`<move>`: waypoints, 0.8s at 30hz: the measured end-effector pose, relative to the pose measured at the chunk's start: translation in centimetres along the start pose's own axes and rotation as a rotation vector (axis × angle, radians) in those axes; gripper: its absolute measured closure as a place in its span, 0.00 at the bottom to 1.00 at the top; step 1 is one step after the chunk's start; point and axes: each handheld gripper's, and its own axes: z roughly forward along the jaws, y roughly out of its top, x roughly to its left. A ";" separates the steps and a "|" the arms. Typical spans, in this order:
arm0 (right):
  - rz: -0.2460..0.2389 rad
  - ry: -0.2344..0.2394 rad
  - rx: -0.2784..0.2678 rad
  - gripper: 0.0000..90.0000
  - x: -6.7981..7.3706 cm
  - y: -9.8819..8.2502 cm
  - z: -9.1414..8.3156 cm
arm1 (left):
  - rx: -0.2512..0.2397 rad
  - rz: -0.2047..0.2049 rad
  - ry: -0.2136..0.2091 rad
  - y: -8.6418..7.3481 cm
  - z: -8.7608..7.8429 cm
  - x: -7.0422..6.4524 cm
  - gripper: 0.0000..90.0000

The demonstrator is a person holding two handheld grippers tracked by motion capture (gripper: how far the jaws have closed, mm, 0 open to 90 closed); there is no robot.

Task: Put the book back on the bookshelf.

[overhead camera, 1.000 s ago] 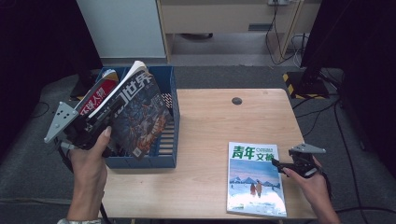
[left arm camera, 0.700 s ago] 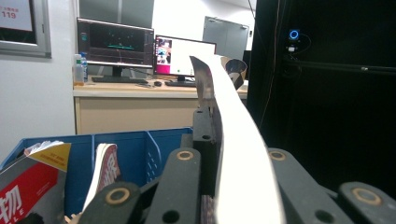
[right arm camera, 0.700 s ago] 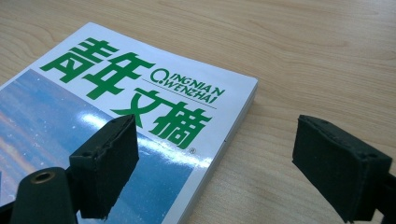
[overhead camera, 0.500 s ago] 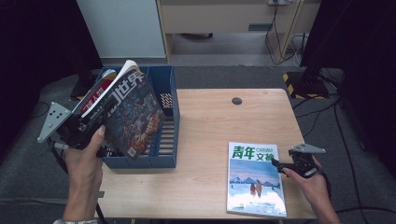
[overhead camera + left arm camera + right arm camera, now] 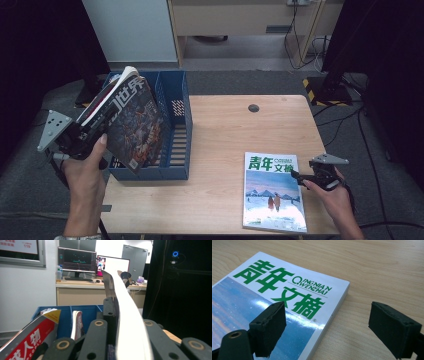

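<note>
My left gripper [image 5: 100, 127] is shut on a dark-covered magazine [image 5: 135, 125] and holds it tilted over the left side of the blue file rack [image 5: 177, 125]. In the left gripper view the jaws [image 5: 117, 322] clamp the magazine's white page edge [image 5: 125, 310], and a red magazine [image 5: 32, 337] stands in the rack [image 5: 65, 312] below. A green-titled magazine [image 5: 272, 192] lies flat at the table's front right. My right gripper [image 5: 300, 177] is open at its right edge. One pad hovers over the cover [image 5: 274, 297], the other pad over bare wood.
The wooden table [image 5: 225, 130] has a small round grommet [image 5: 253, 107] near its far edge. The rack's right compartment holds nothing I can see. A desk with monitors [image 5: 77, 262] stands beyond the table, and dark curtains flank both sides.
My left gripper has shifted slightly left with the dark magazine, which now covers the red one in the high view. The right gripper has not moved.
</note>
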 end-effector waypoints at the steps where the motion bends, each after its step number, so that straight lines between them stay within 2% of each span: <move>1: 0.001 0.001 0.001 0.16 0.0 0.0 0.0 | -0.003 -0.007 0.001 0.0 -0.1 0.1 0.92; 12: 0.012 0.000 0.003 0.16 0.1 0.0 0.1 | 0.000 -0.021 0.016 0.2 -0.7 0.7 0.92; 16: -0.001 0.002 0.004 0.16 0.1 0.0 0.1 | 0.000 -0.029 0.016 0.2 -0.9 0.9 0.92; 19: 0.013 0.001 0.004 0.16 0.1 0.0 0.1 | 0.000 -0.030 0.025 0.4 -1.2 1.2 0.92; 24: 0.009 0.000 0.005 0.16 0.1 0.0 0.1 | 0.002 -0.035 0.050 0.4 -1.2 1.6 0.92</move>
